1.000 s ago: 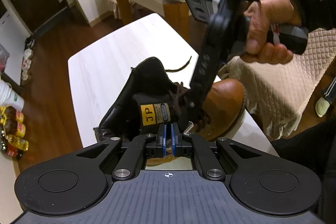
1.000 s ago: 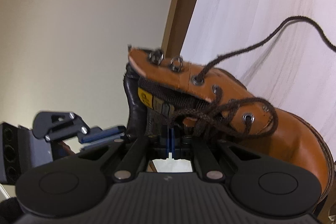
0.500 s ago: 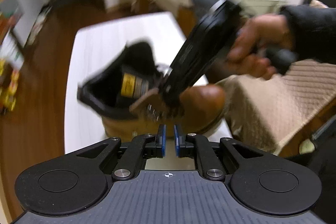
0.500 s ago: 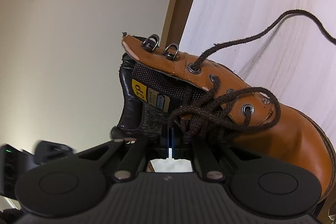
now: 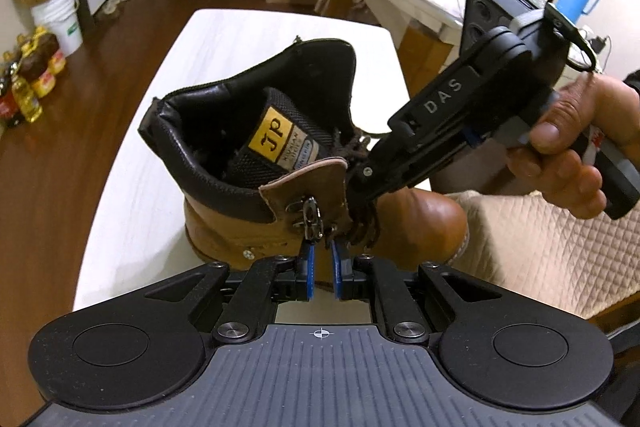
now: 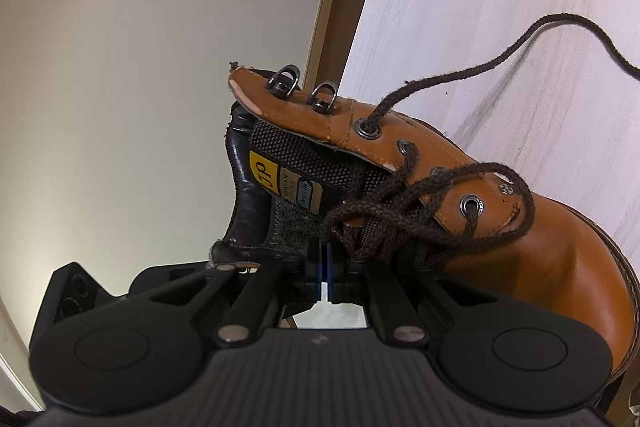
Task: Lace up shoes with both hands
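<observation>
At the centre of my left wrist view, a tan leather ankle boot [image 5: 320, 187] with a black padded collar stood on the white wooden table [image 5: 224, 39], toe towards the lower right of the frame. My left gripper [image 5: 322, 254], nearer the hooks, sat just below the metal lace hooks [image 5: 310, 217], its narrow-gapped jaws closing on nothing. My right gripper [image 6: 325, 259] was pinched shut among the dark brown braided laces [image 6: 404, 215]; whether it held a strand, I could not tell.
</observation>
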`<state>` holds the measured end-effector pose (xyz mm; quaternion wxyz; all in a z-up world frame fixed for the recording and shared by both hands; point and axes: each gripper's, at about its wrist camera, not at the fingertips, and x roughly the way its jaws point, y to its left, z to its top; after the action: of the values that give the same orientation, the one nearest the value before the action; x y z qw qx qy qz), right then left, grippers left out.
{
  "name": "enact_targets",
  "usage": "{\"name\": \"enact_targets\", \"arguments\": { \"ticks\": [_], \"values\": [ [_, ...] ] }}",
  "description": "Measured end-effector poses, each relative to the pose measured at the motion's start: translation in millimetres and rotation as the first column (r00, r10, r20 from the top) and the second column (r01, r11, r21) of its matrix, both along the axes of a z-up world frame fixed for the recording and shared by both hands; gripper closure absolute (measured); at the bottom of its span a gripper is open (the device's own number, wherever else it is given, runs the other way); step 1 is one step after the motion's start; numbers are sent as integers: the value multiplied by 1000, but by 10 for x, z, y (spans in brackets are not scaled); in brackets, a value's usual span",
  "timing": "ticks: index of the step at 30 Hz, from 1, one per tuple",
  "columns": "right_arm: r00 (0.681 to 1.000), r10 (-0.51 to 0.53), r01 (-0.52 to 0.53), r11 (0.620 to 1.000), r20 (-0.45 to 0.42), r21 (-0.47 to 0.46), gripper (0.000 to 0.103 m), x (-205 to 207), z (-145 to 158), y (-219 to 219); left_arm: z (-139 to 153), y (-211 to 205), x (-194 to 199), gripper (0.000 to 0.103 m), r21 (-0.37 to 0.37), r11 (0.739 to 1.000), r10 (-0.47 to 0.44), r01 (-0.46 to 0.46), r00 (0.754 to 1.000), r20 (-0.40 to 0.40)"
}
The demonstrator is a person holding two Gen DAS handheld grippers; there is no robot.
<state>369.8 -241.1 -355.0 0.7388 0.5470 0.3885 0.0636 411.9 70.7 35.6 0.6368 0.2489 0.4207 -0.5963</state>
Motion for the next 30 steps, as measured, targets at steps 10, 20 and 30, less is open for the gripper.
{"name": "enact_targets", "arguments": {
  "ticks": [10, 20, 30],
  "values": [
    [997, -76, 77, 997, 17, -7, 95, -265, 48, 39, 43, 418, 14, 102, 105, 992, -75, 75, 997, 1],
    [970, -242, 241, 970, -26, -33, 91, -777, -64, 187, -476, 1447, 249, 101, 553, 832, -128, 49, 986, 106],
    [967, -255, 253, 965, -25, -73, 91, -710, -63, 572, -656, 1748, 235, 101, 670, 742, -131, 16, 984, 122]
  ]
}}
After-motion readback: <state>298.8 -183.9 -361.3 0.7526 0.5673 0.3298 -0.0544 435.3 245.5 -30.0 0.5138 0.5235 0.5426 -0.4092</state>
